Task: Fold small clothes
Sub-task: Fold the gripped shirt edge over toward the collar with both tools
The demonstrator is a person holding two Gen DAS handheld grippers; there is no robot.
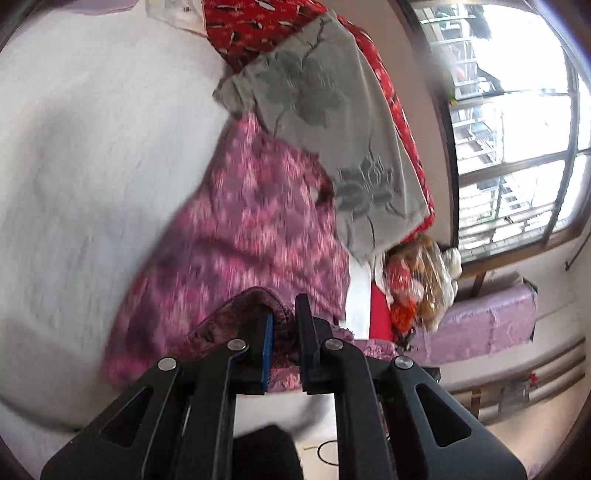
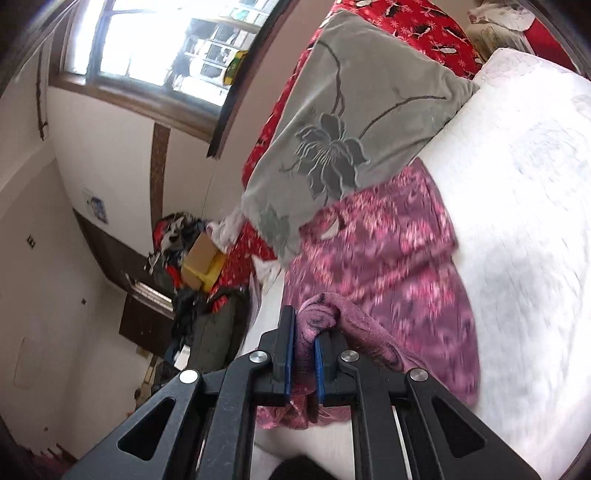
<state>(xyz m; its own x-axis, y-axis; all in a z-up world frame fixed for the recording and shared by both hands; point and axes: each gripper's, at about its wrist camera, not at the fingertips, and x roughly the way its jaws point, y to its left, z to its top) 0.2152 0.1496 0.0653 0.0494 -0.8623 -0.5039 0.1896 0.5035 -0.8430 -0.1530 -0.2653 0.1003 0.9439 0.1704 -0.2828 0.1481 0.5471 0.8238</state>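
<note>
Your left tool (image 1: 284, 325) and right tool (image 2: 304, 341) each pinch the pink garment (image 1: 236, 229); uneven lifting (bunched hem) risks a crooked fold.

Daylight pours through the wood-framed window (image 1: 517, 140) on my cream wall (image 2: 48, 295). The bed (image 1: 85, 147) wears a white cover, a grey flowered pillow (image 2: 354, 122) against a red patterned quilt (image 1: 255, 26). A dark cabinet (image 2: 144, 317) stands below, piled with clutter.

The garment (image 1: 243, 229) is showing pink-and-purple florals; the pillow (image 1: 325, 122) is showing grey with darker flowers; the bed (image 1: 92, 147) is looking white.
</note>
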